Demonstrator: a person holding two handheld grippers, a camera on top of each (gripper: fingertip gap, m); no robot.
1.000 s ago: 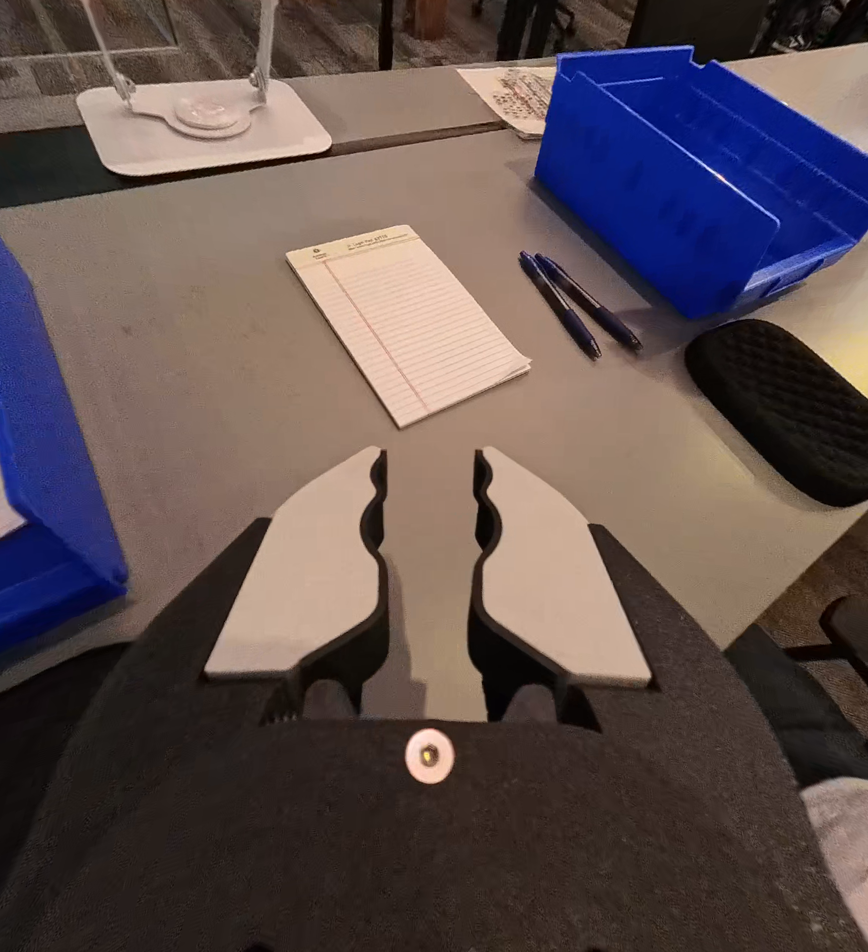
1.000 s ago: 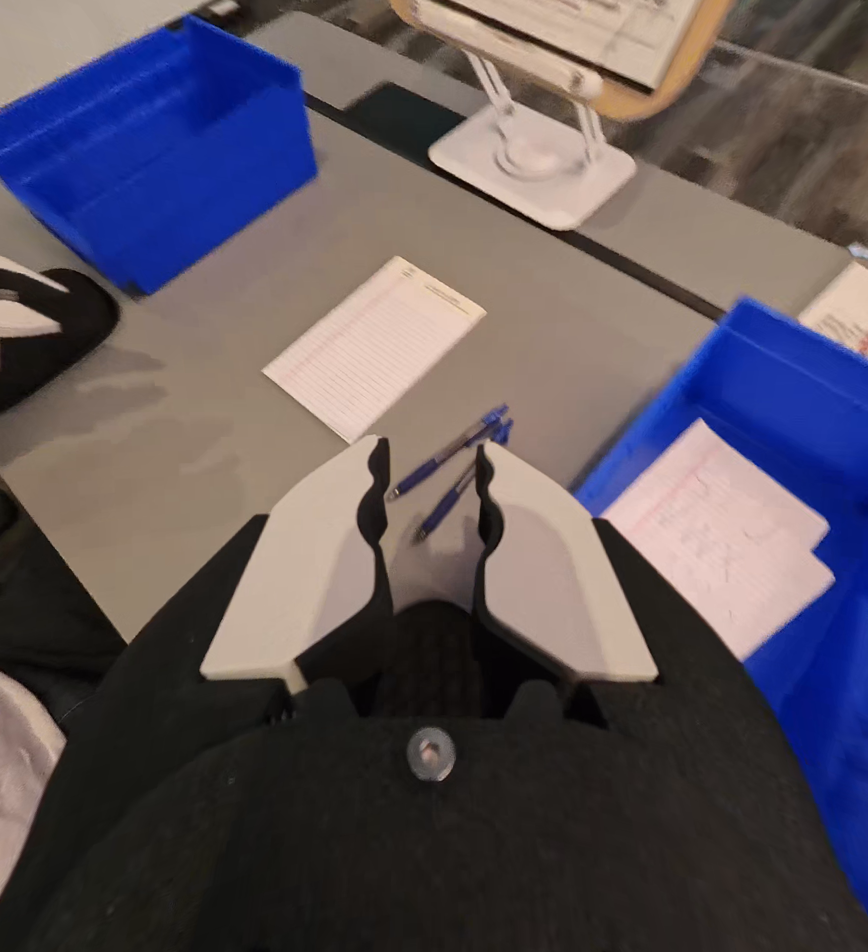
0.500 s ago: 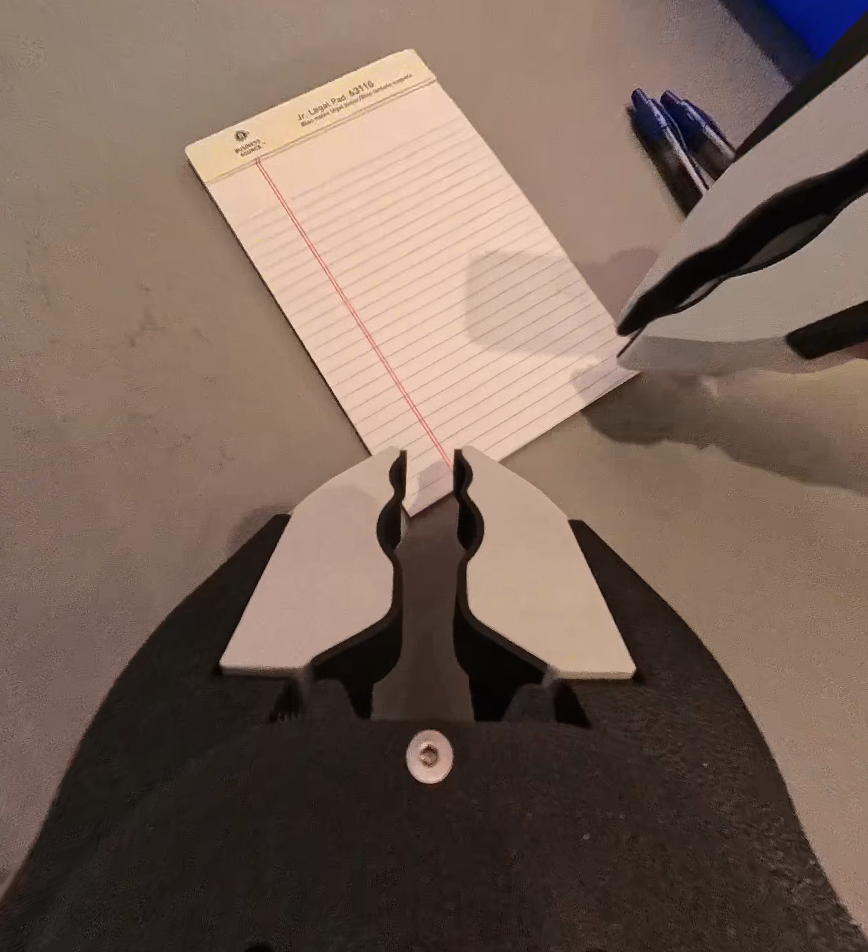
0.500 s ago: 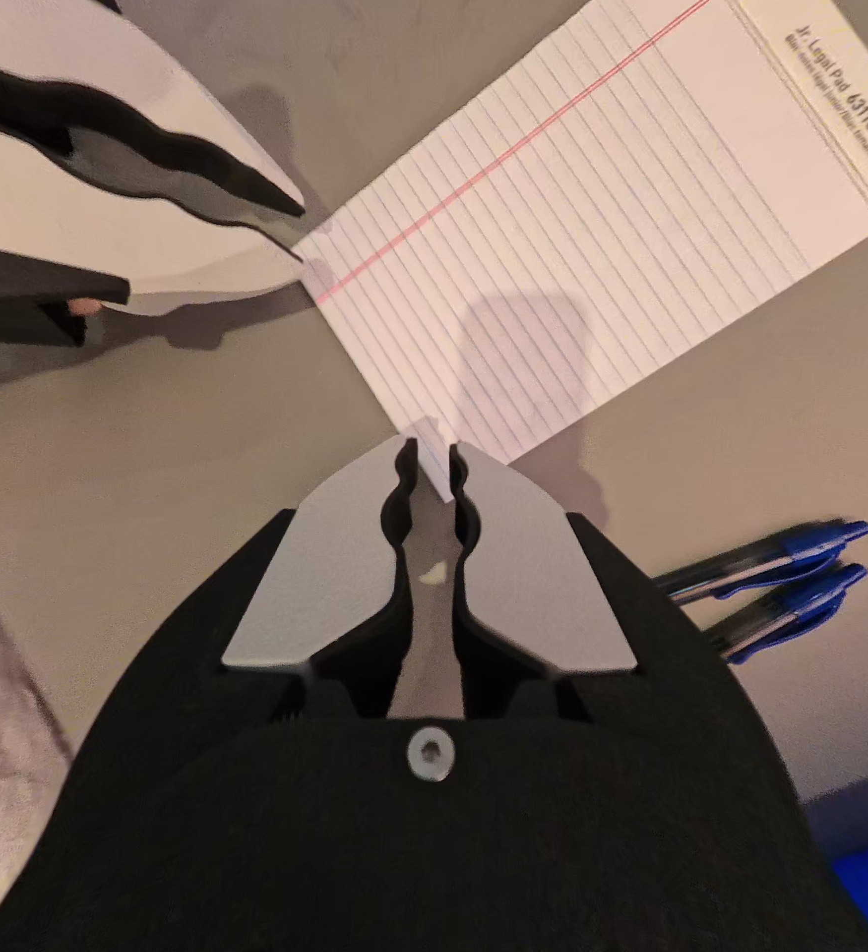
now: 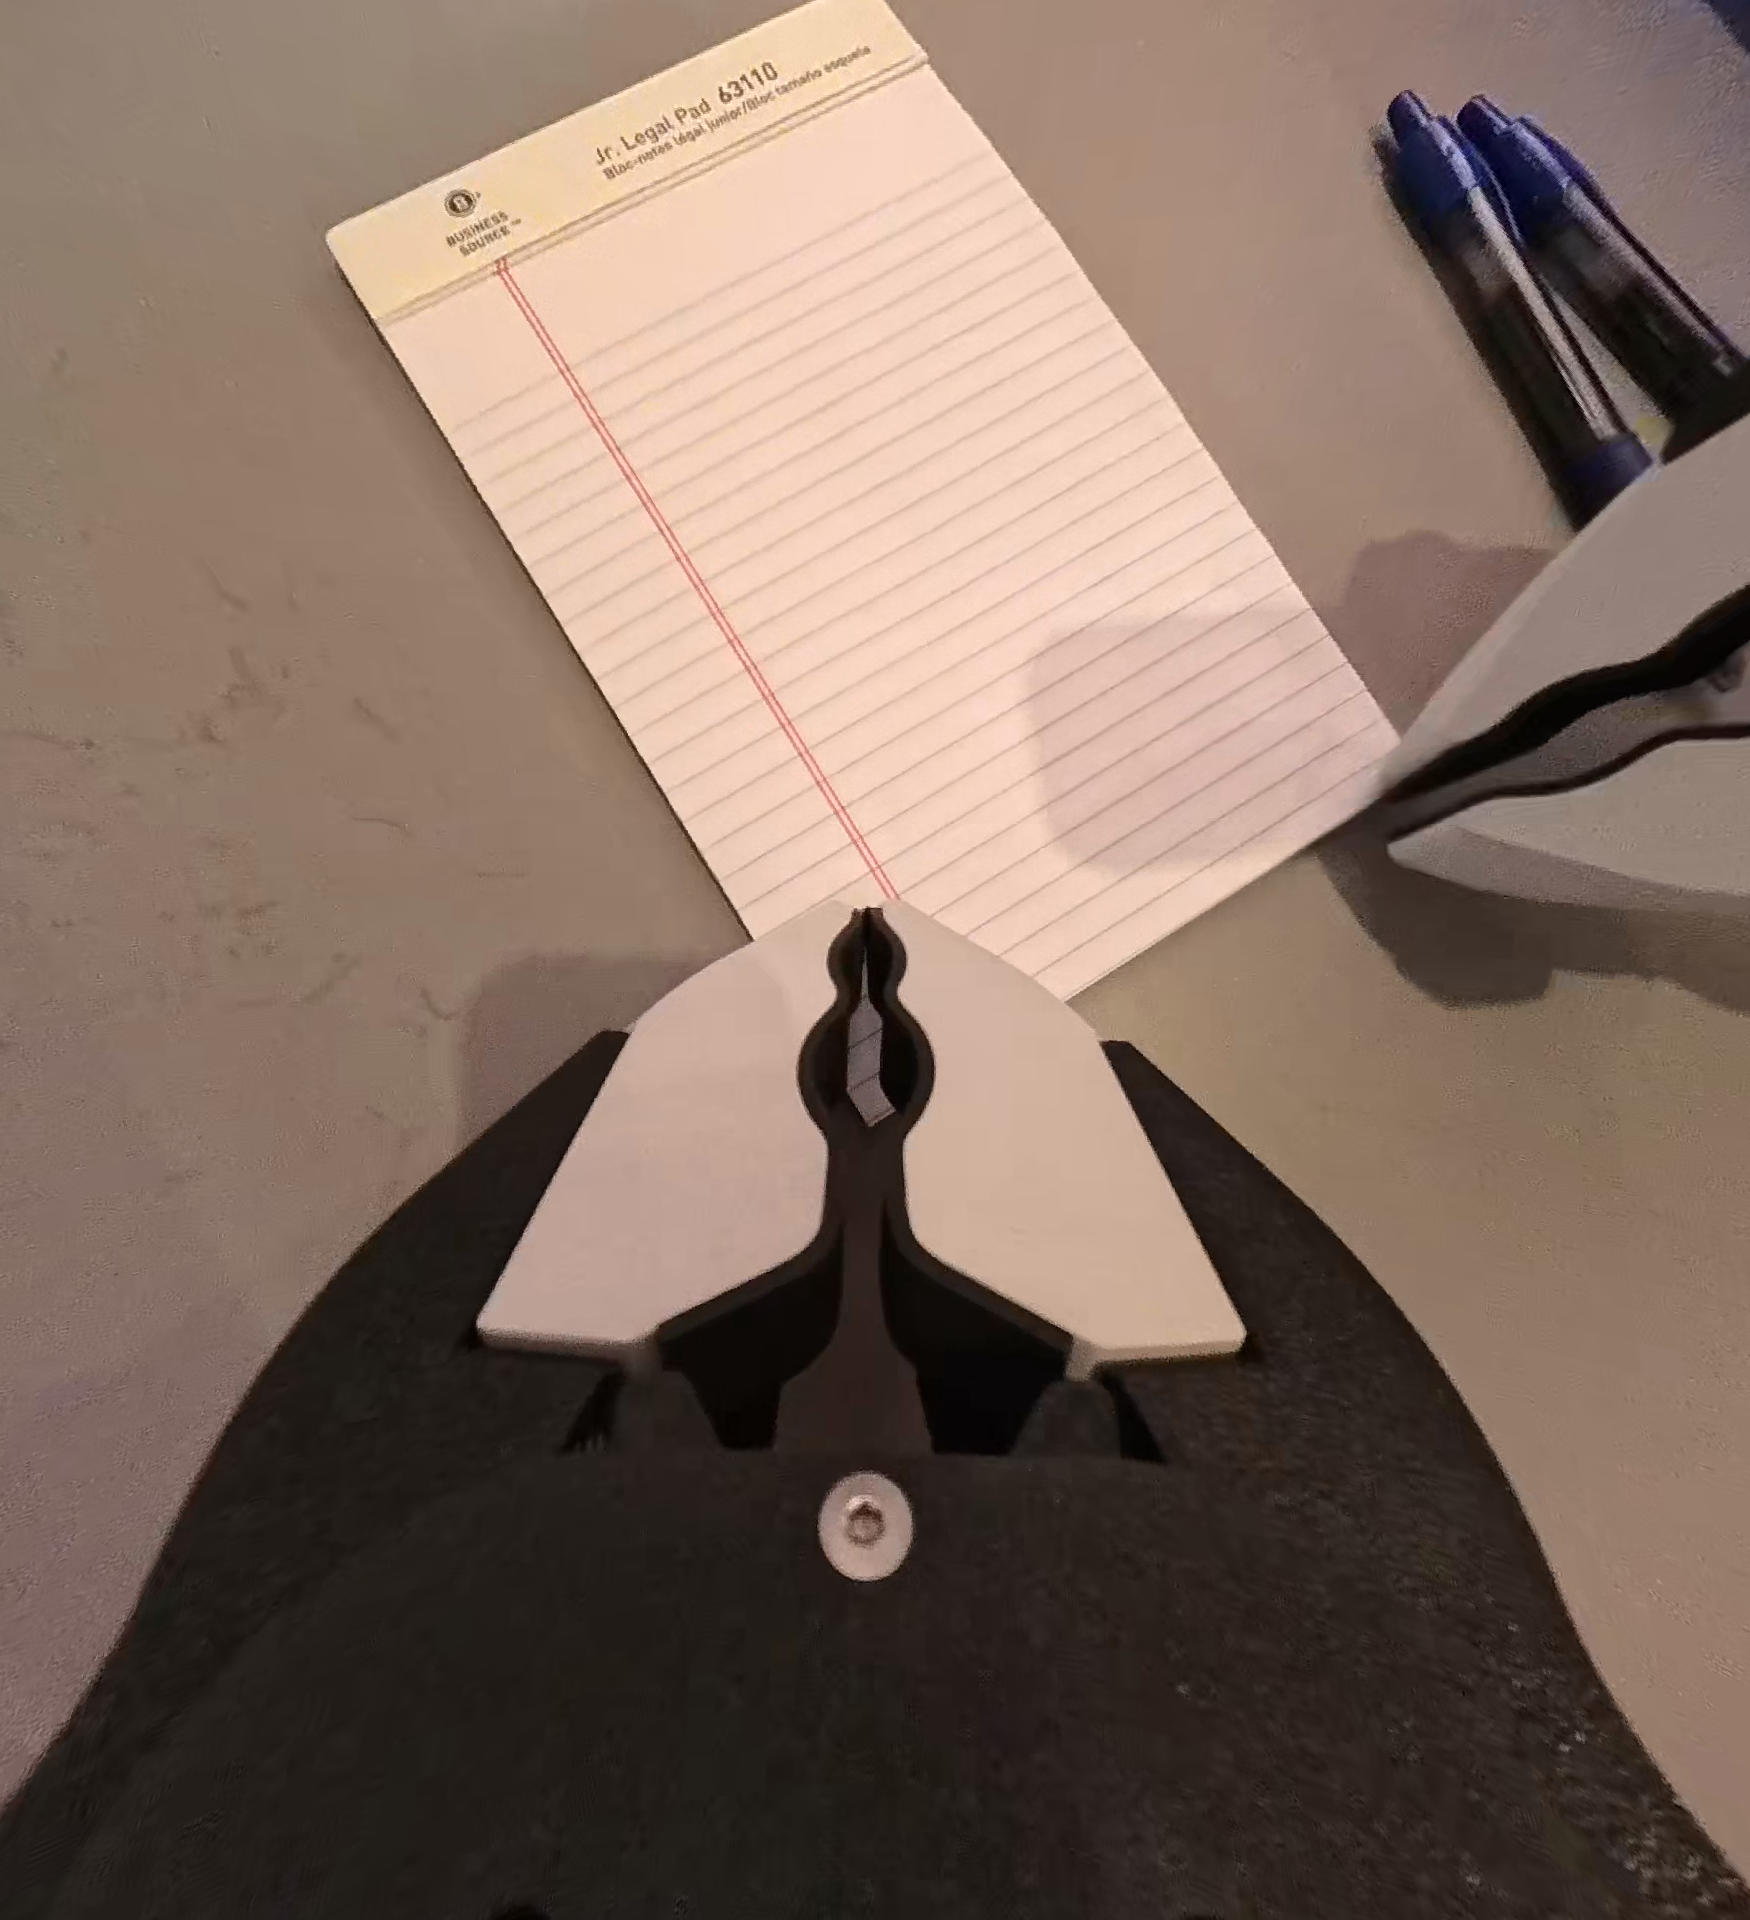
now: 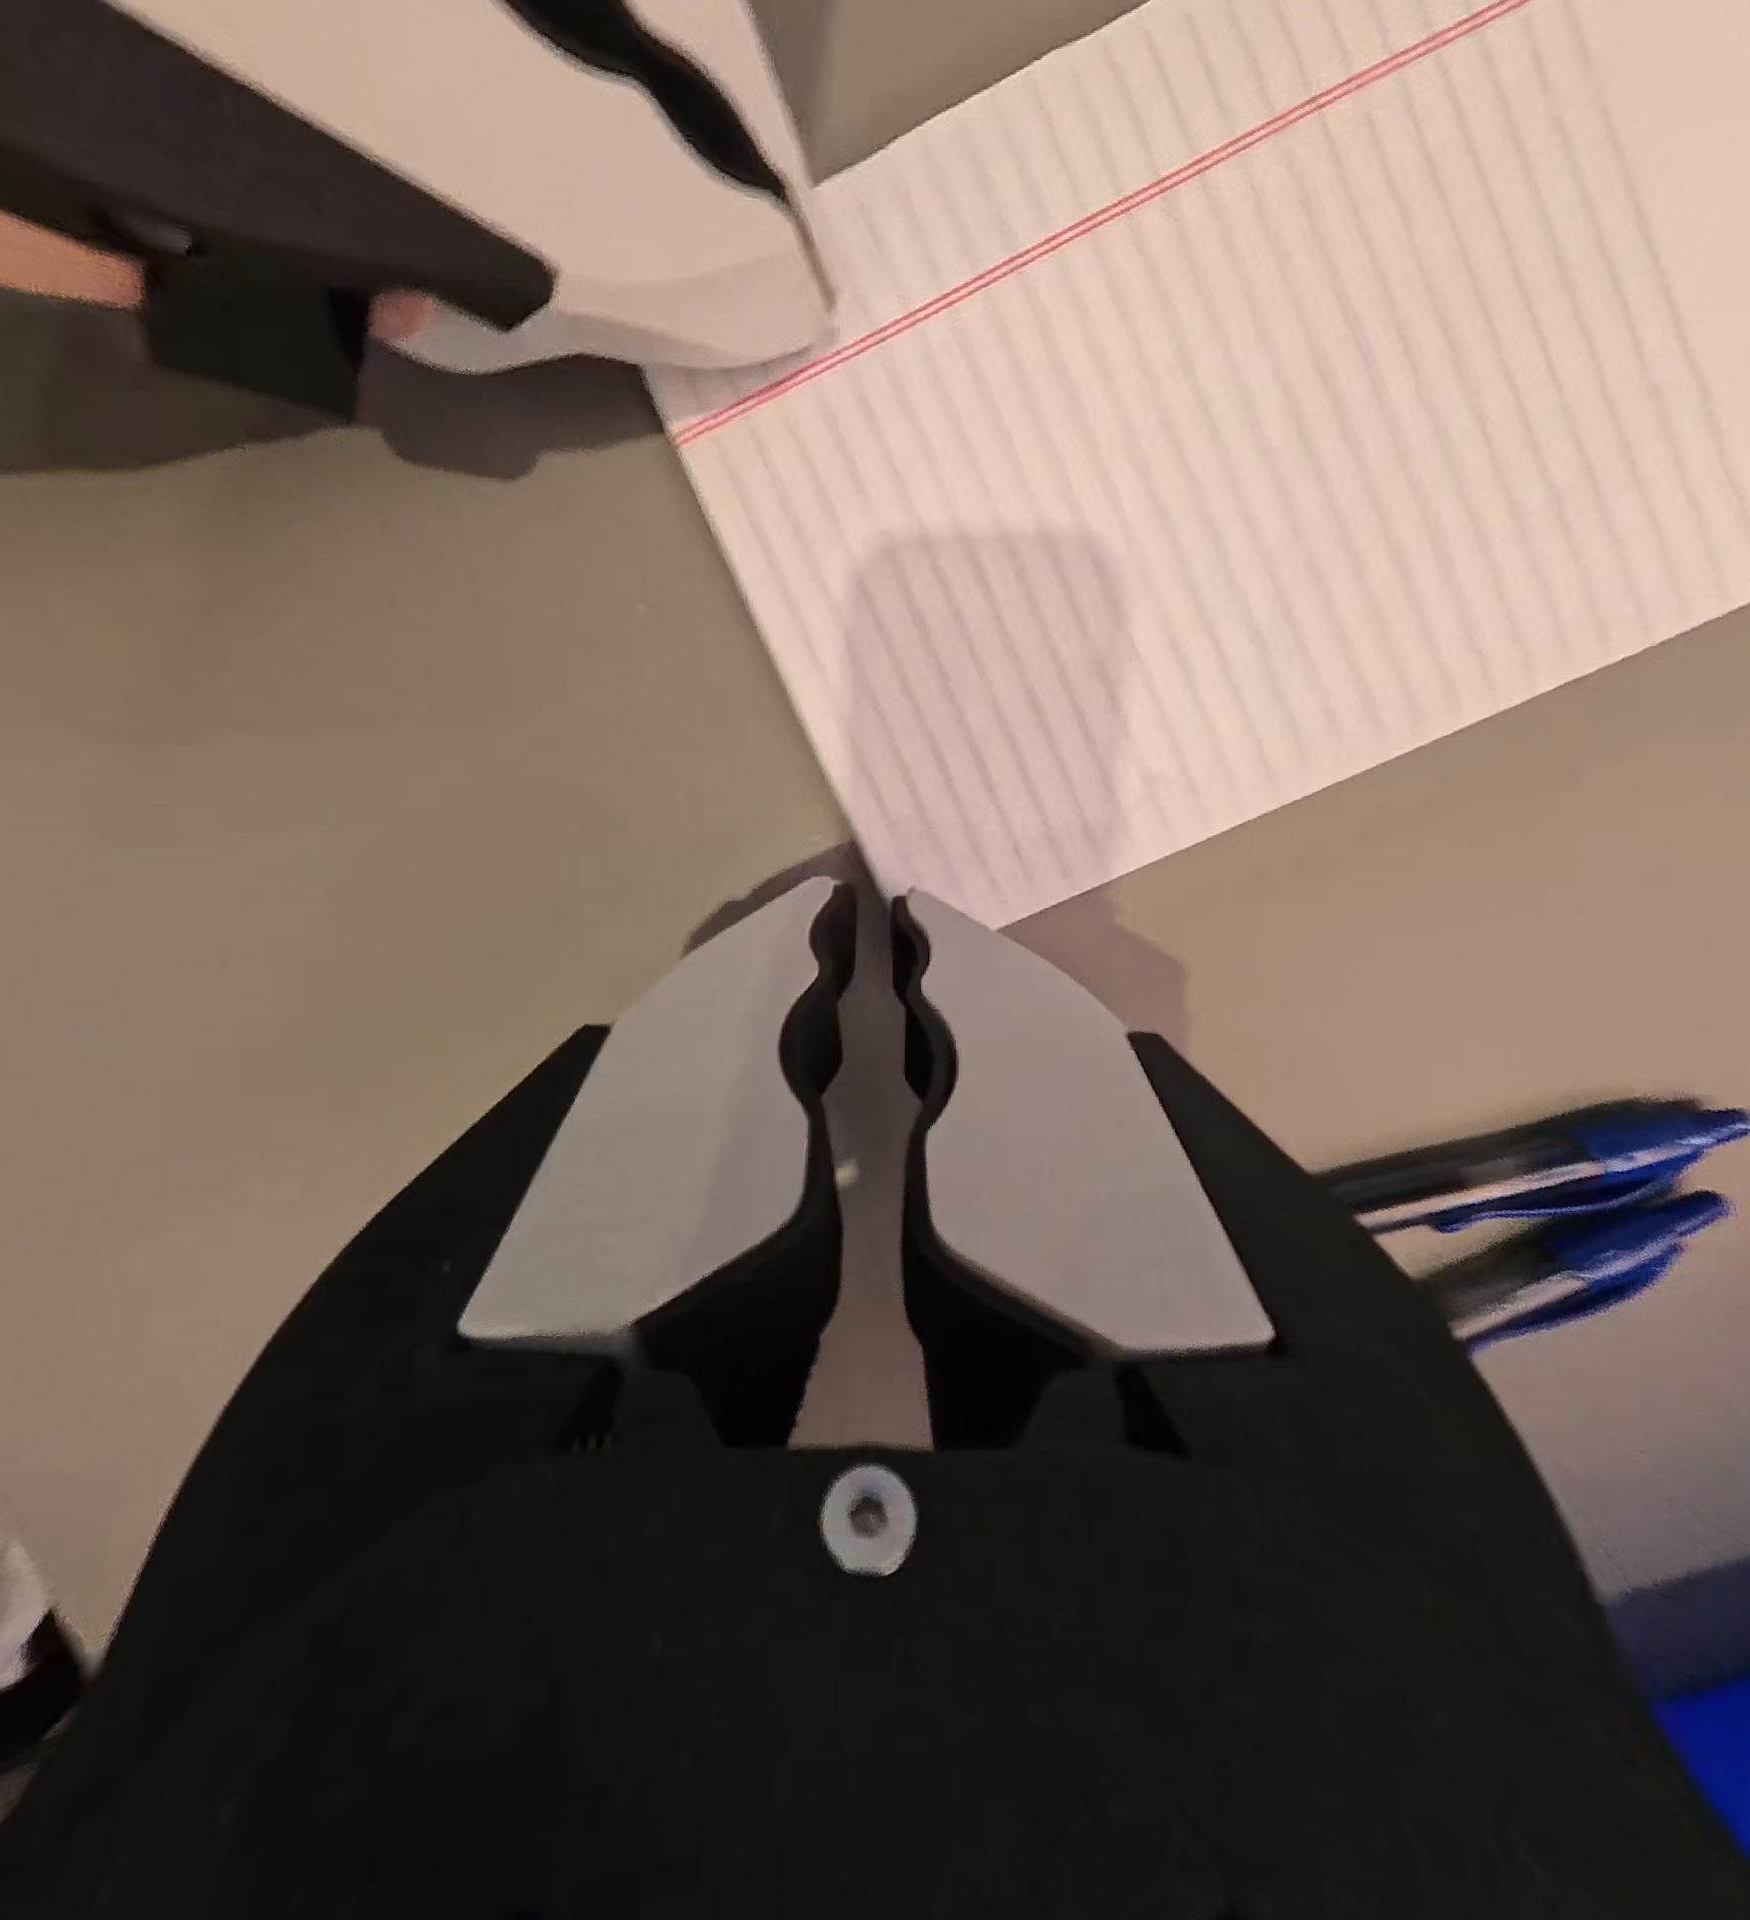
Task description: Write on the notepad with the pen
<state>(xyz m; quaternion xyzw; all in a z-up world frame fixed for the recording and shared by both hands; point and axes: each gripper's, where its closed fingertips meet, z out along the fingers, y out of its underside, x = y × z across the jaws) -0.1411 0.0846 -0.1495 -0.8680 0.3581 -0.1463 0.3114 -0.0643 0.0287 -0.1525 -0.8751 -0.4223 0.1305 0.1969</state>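
A white lined notepad (image 5: 850, 520) lies flat on the grey table (image 5: 175, 727). My left gripper (image 5: 866, 916) is shut on the pad's near left corner, beside the red margin line, and a strip of paper shows between its jaws. My right gripper (image 6: 871, 902) sits low at the pad's (image 6: 1266, 520) near right corner. Its jaws stand a narrow gap apart, with table showing between them. Two blue pens (image 5: 1536, 291) lie side by side right of the pad, and they also show in the right wrist view (image 6: 1546, 1205). Each gripper shows in the other's view: the right (image 5: 1629, 727) and the left (image 6: 788, 260).
A blue bin's corner (image 6: 1744, 1787) lies at the lower right, close behind the pens. A person's fingers (image 6: 403, 312) hold the left gripper. Bare table surrounds the pad to the left and front. My right fingertips sit around 10 centimeters from my left ones.
Both grippers dropped from above the table to the pad's near edge. The left one closed on the pad's corner. The right one narrowed its gap at the other corner.
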